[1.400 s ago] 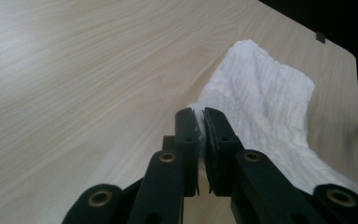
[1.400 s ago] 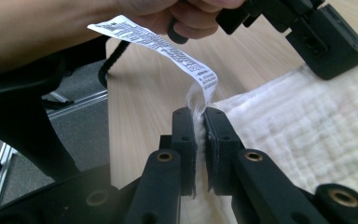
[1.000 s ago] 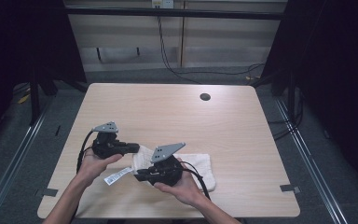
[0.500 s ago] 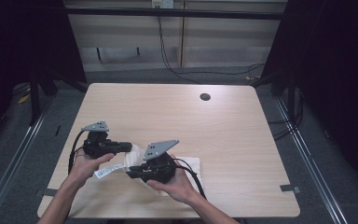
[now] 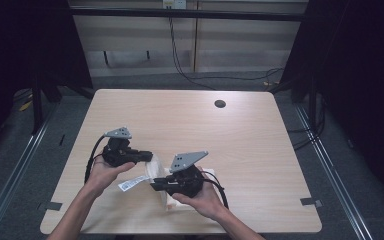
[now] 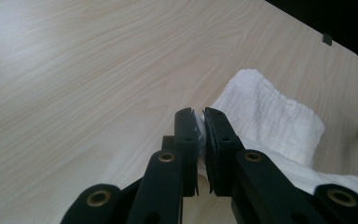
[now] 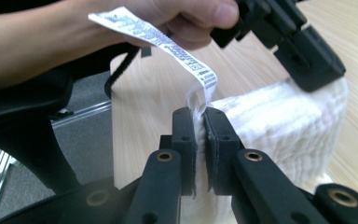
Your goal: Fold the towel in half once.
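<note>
A white cloth (image 5: 160, 176) with a printed care label (image 5: 131, 183) is lifted off the wooden table (image 5: 190, 125) near its front edge. My left gripper (image 5: 149, 157) is shut on one edge of the cloth (image 6: 265, 112). My right gripper (image 5: 156, 186) is shut on the cloth's edge (image 7: 279, 121) beside the label (image 7: 168, 42). In the right gripper view the left gripper (image 7: 303, 60) pinches the cloth's far top corner, held by a hand (image 7: 121, 23). Part of the cloth lies on the table under my right hand.
A small dark round hole (image 5: 220, 104) sits in the table near its far edge. Black cables (image 5: 94, 157) trail from both grippers. Metal frame rails (image 5: 25, 150) run along the table's sides, with dark floor beyond.
Both grippers have moved toward the table's front left with the cloth held between them. The cloth has been lifted and drawn up so its label hangs between the grippers.
</note>
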{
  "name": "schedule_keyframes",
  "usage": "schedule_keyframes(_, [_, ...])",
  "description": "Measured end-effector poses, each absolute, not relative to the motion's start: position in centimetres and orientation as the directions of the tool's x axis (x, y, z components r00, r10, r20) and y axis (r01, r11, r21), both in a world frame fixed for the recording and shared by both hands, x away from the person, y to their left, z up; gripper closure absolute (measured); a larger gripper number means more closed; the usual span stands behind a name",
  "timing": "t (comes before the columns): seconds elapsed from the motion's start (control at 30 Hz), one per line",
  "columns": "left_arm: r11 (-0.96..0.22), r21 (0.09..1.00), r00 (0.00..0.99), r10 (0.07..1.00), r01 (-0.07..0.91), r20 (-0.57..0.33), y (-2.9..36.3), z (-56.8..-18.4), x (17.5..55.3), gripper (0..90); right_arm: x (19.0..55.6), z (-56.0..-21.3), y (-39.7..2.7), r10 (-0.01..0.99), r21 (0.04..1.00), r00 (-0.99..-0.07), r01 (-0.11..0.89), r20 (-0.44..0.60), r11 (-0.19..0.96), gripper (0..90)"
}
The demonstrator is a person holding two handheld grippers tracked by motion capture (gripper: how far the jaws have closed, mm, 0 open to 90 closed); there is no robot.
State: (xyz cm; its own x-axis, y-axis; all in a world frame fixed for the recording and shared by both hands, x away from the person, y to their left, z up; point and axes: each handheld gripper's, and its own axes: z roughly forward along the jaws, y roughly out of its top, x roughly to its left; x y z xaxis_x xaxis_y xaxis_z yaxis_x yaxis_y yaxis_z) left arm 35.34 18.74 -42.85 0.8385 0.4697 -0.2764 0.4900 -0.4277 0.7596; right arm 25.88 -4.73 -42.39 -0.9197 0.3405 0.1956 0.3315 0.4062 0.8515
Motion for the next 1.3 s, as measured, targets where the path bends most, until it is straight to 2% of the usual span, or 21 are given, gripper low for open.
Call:
schedule_keyframes(0.8, [-0.475,0.747,0.869,0.407,0.465,-0.282,11.9,-43.7,36.2,84.4,24.5,-43.2,-9.5,0.438,0.843,-0.877,0.382,0.2,0.378,83.8])
schedule_keyframes(0.9, [-0.474,0.743,0.867,0.402,0.472,-0.294,11.3,-44.1,36.3,84.2,24.4,-43.7,-9.9,0.448,0.839,-0.87,0.391,0.204,0.377,83.8])
schedule_keyframes(0.97, [-0.448,0.741,0.853,0.402,0.5,-0.332,10.7,-44.4,36.5,84.0,24.4,-44.1,-10.2,0.454,0.828,-0.865,0.406,0.212,0.386,83.8])
schedule_keyframes(1.3, [-0.504,0.726,0.877,0.367,0.468,-0.31,7.3,-44.8,36.6,84.0,23.7,-44.4,-12.0,0.513,0.827,-0.831,0.434,0.215,0.357,83.9])
